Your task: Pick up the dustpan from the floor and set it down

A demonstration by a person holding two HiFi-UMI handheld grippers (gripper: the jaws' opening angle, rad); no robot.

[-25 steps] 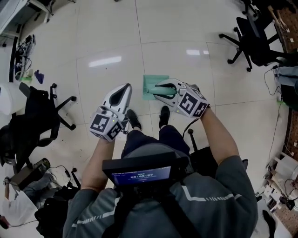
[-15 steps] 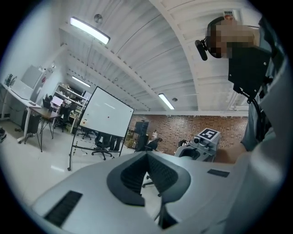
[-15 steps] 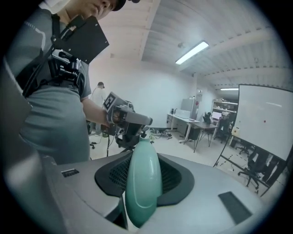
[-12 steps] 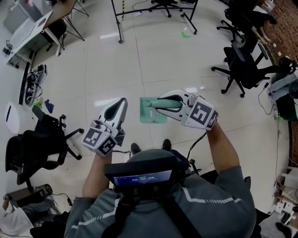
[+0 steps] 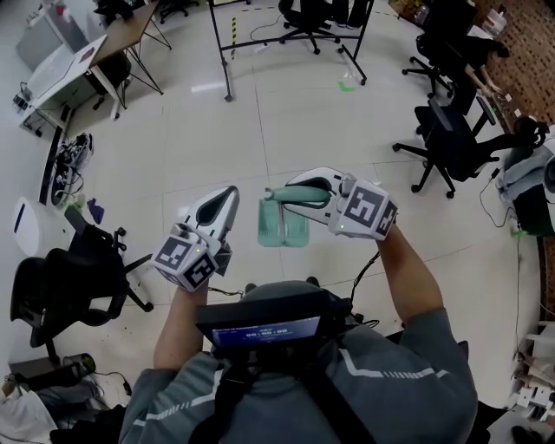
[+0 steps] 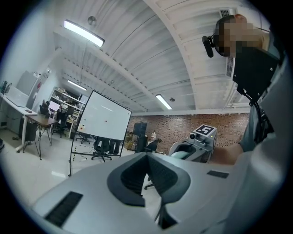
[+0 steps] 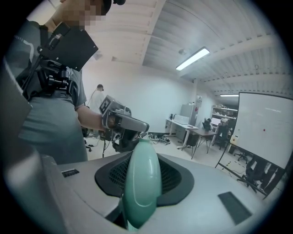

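Note:
The mint-green dustpan (image 5: 283, 225) hangs in the air in front of me, well above the tiled floor, its pan drooping below its handle (image 5: 295, 194). My right gripper (image 5: 293, 192) is shut on that handle. In the right gripper view the rounded green handle (image 7: 143, 183) fills the space between the dark pads (image 7: 176, 176) and sticks out past them. My left gripper (image 5: 227, 196) is held level to the left of the dustpan, apart from it. It is shut with nothing in it, and its pads (image 6: 137, 176) meet in the left gripper view.
Black office chairs stand at the left (image 5: 69, 277), the right (image 5: 451, 130) and the back (image 5: 303, 17). A whiteboard on a wheeled frame (image 5: 290, 35) stands ahead, with desks (image 5: 78, 61) at the far left. Cables and bags lie on the floor at lower left.
Both grippers have come up from near the floor as the person straightened. The dustpan has risen with the right gripper, and more of the room now shows ahead.

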